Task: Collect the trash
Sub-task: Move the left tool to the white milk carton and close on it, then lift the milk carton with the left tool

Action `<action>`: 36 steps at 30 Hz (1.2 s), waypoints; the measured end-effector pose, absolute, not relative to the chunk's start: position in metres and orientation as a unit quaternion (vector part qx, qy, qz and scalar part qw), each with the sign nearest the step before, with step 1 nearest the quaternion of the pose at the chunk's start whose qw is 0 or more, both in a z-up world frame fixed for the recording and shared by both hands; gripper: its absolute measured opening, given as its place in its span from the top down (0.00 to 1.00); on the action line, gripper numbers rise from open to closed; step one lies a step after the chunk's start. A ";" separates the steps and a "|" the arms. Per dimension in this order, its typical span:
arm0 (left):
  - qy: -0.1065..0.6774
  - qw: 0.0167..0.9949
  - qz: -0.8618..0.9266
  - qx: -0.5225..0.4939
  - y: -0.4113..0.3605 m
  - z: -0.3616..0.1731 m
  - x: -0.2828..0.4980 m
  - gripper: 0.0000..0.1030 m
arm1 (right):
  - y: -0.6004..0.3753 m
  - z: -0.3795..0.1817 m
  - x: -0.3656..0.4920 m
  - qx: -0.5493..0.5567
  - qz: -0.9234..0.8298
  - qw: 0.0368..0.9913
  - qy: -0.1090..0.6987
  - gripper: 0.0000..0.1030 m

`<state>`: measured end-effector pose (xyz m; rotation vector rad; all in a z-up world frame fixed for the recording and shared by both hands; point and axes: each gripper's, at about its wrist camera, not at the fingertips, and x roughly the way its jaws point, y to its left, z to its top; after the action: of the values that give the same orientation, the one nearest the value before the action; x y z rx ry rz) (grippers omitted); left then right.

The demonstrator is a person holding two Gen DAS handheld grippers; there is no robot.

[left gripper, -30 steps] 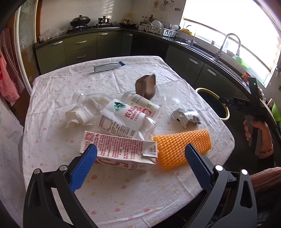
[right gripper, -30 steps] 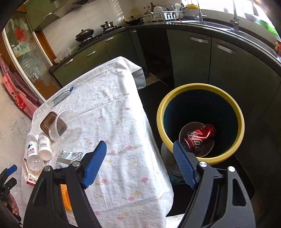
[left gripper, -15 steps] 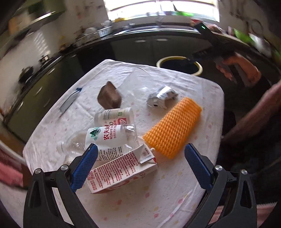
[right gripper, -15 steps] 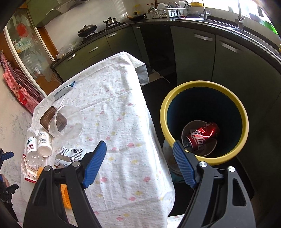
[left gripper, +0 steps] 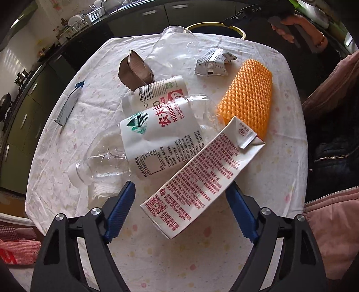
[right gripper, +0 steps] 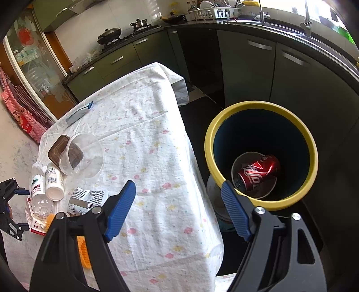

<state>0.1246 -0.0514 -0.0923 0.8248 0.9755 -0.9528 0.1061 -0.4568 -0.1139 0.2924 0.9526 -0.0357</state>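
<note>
A white cloth with small pastel spots covers the counter (left gripper: 264, 74) and hangs down its side toward a dark floor. The trash lies clustered on it: a carton (left gripper: 202, 177) with red print, a crushed bottle (left gripper: 143, 143) with a white label, a small white jar (left gripper: 161, 92), an orange mesh sleeve (left gripper: 249, 96), a brown tray (left gripper: 134, 70), a clear cup (left gripper: 170, 49) on its side, a crumpled wrapper (left gripper: 213, 63) and a tissue (left gripper: 103, 191) under the bottle's neck. A utility knife (left gripper: 67, 105) lies apart, near the far edge.

The left gripper (left gripper: 181, 211) points down over the carton's near end — its blue fingers (left gripper: 120, 211) are closing with the carton between them, though whether they touch it yet is hard to tell.

The right gripper (right gripper: 179, 211) hangs beside the counter, fingers (right gripper: 121, 209) apart and empty. Below stands a bin (right gripper: 311, 143) with a yellow rim, on the floor just beside the counter; a red can (right gripper: 258, 174) lies in a bowl (right gripper: 237, 161) at its bottom.

Olive cabinets line the walls — a wok (right gripper: 108, 34) on the stove, a dish rack (right gripper: 215, 12) near the sink.
</note>
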 end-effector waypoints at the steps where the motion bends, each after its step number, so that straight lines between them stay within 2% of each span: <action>1: 0.442 0.695 -0.432 0.367 -0.051 -0.094 0.127 0.21 | -0.455 -0.114 0.107 0.139 -0.016 0.877 0.459 0.28; 10: 0.473 0.656 -0.466 0.357 -0.044 -0.092 0.089 0.23 | -0.451 -0.117 0.109 0.139 -0.010 0.876 0.462 0.26; 17: 0.467 0.679 -0.474 0.310 -0.046 -0.076 0.058 0.24 | -0.445 -0.118 0.111 0.141 0.005 0.876 0.461 0.26; 18: 0.466 0.684 -0.466 0.312 -0.048 -0.077 0.058 0.26 | -0.443 -0.118 0.110 0.141 0.008 0.876 0.462 0.25; 23: 0.496 0.689 -0.421 0.320 -0.048 -0.101 0.072 0.56 | -0.442 -0.114 0.104 0.143 0.013 0.879 0.455 0.25; 25: 0.497 0.694 -0.415 0.314 -0.045 -0.104 0.074 0.60 | -0.446 -0.111 0.102 0.146 0.009 0.880 0.452 0.25; 36: 0.480 0.733 -0.399 0.270 -0.038 -0.106 0.076 0.58 | -0.443 -0.113 0.105 0.147 0.016 0.878 0.456 0.25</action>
<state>0.0765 -0.0380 -0.1063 0.5942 1.0561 -0.8768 0.1049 -0.4431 -0.1134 0.3072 0.9504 0.0327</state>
